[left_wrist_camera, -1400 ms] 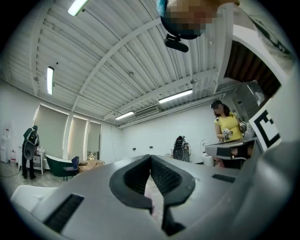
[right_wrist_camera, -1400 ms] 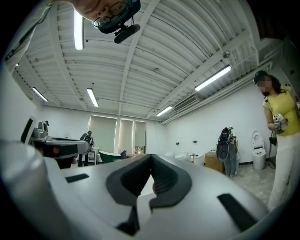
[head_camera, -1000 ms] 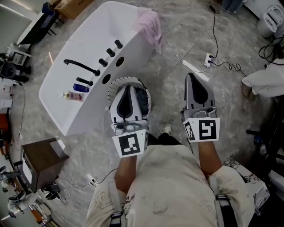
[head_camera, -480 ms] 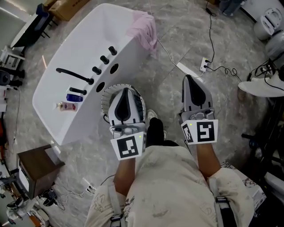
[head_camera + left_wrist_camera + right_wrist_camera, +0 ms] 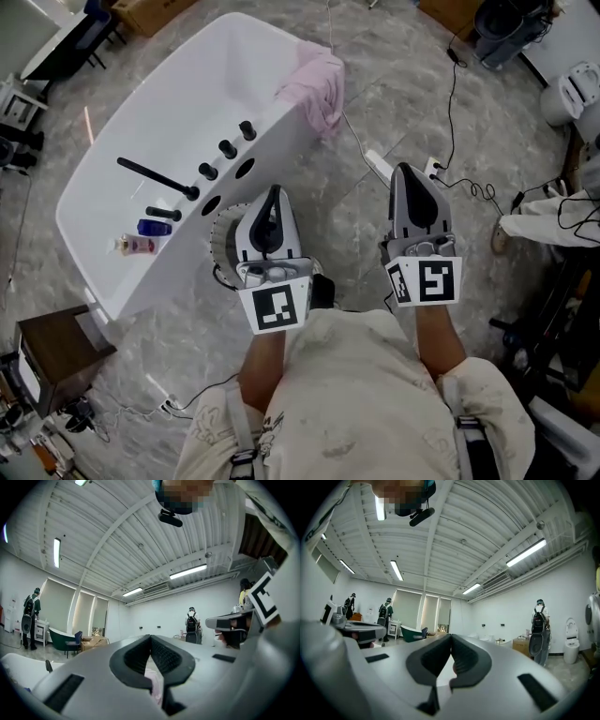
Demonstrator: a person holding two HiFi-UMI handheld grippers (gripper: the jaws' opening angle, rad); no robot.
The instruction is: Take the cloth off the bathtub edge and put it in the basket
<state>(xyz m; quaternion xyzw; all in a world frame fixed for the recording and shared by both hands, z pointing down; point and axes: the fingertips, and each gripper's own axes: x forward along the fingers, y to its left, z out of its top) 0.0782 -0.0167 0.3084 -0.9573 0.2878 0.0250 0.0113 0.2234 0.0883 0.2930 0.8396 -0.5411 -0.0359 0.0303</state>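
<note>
A pink cloth (image 5: 314, 82) hangs over the far rim of the white bathtub (image 5: 141, 122), well ahead of both grippers. The round white basket (image 5: 222, 246) stands on the floor against the tub, mostly hidden under my left gripper (image 5: 273, 191). That gripper is shut and holds nothing. In the left gripper view its jaws (image 5: 150, 637) meet at the tips, and a bit of the pink cloth (image 5: 155, 687) shows below them. My right gripper (image 5: 404, 170) hovers over bare marble floor to the right, shut and empty, its jaws (image 5: 451, 636) touching.
A black tap (image 5: 156, 177) and knobs (image 5: 227, 149) sit on the tub's near rim, beside two small bottles (image 5: 142, 237). A power strip and cables (image 5: 434, 170) lie on the floor ahead right. A brown side table (image 5: 52, 345) stands at lower left. People stand in the distance.
The head view has swung: the tub, cloth and basket have shifted in the frame, and the basket now shows to the left of my left gripper. Both grippers stay shut and level.
</note>
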